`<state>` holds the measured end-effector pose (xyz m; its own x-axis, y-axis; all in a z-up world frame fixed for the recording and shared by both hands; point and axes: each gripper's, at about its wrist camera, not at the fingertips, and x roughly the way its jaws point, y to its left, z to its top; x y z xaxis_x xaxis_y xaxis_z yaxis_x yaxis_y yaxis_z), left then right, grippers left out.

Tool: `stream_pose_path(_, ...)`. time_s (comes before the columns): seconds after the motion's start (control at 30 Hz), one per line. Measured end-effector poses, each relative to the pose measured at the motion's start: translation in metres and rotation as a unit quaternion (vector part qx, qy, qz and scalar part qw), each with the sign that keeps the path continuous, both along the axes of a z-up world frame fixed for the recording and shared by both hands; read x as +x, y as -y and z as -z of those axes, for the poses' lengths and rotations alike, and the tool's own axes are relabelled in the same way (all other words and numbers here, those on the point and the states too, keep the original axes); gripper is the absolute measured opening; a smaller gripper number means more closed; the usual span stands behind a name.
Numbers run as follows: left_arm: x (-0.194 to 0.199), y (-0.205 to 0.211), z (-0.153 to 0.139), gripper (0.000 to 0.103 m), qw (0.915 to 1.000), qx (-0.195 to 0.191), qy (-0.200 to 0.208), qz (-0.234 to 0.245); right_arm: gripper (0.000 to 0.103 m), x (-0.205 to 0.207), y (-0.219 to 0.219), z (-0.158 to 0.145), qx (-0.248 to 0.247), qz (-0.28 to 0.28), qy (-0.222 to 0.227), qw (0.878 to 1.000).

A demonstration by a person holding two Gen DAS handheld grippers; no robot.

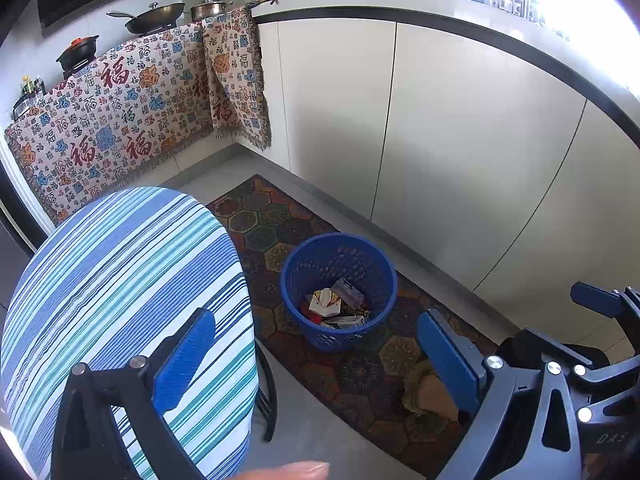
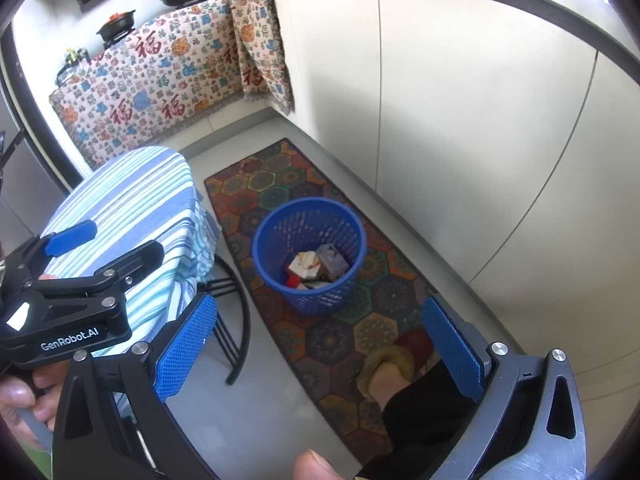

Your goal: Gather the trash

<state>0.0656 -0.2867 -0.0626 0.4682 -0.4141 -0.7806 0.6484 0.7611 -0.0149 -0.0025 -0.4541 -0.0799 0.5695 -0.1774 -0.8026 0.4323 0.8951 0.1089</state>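
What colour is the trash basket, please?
Blue basket, a perforated mesh; clearest in the right wrist view.

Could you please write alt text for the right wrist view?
The open right gripper looks down at a blue bin holding trash, standing on a patterned rug. A striped table and the left gripper are at left.

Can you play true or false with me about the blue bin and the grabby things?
1. The blue plastic mesh wastebasket has trash inside. True.
2. The wastebasket stands on bare grey tile. False: it stands on the hexagon-patterned floor rug.
3. The left gripper holds a wrapper. False: its fingers are open and hold nothing.
4. The right gripper is open too. True.
5. The round table wears a red cloth. False: the round table's striped blue-and-white cloth covers it.
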Motion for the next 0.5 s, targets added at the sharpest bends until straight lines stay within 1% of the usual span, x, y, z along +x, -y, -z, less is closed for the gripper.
stream_pose_path(0.5,-0.0012,0.0004,0.0022,0.103,1.0000,0.004,-0.001,0.004,0.103,-0.0005,-0.0005,0.0005,0.003,0.003,-0.003,1.000)
